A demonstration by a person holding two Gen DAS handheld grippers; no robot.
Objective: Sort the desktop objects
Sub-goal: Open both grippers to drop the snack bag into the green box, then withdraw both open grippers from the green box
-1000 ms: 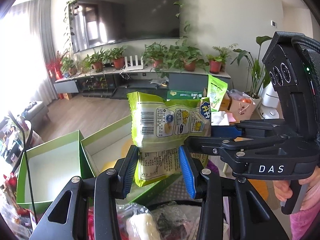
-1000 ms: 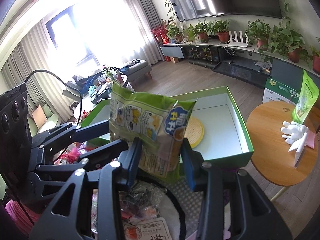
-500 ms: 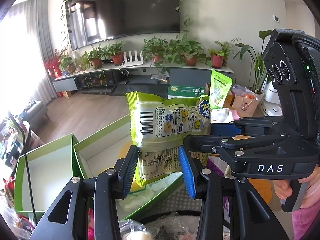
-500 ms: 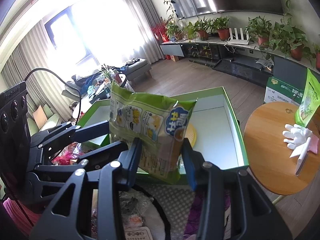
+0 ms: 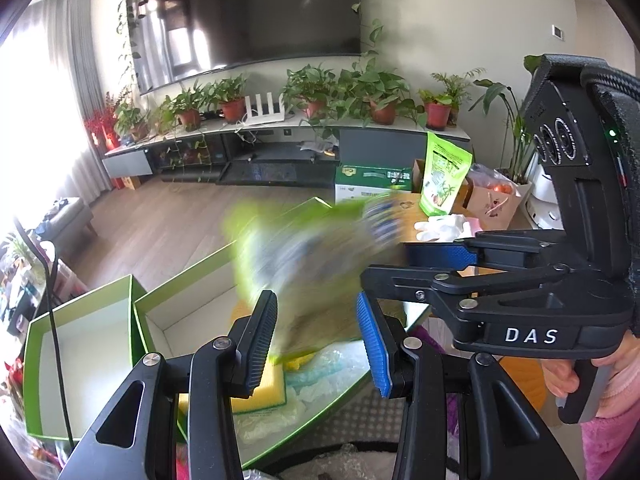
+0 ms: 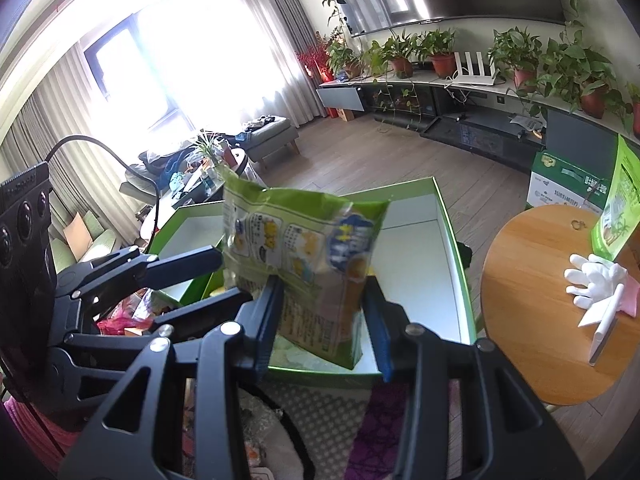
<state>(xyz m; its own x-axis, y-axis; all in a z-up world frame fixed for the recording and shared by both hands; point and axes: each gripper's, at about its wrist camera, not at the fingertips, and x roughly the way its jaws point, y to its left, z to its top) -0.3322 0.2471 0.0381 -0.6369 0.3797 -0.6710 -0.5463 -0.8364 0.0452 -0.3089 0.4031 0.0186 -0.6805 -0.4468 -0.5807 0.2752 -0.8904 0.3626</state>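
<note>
A green snack bag (image 5: 316,256) shows blurred by motion between my left gripper's (image 5: 316,340) spread fingers, above a green box (image 5: 188,312). In the right wrist view the same bag (image 6: 304,264) hangs between the fingers of my right gripper (image 6: 324,324), tilted over the green box (image 6: 420,280). Both grippers' jaws stand wider than the bag and do not press it. The other gripper's body (image 5: 560,280) crosses from the right in the left wrist view.
A second green box (image 5: 80,348) stands left of the first. A yellow sponge (image 5: 256,388) and plastic wrap lie in the first box. A round wooden table (image 6: 552,304) holds a white glove (image 6: 596,280) and a green pouch (image 6: 616,208).
Both grippers have opened and let go of the snack bag. The bag has tilted and is dropping toward the green box, blurred in the left wrist view.
</note>
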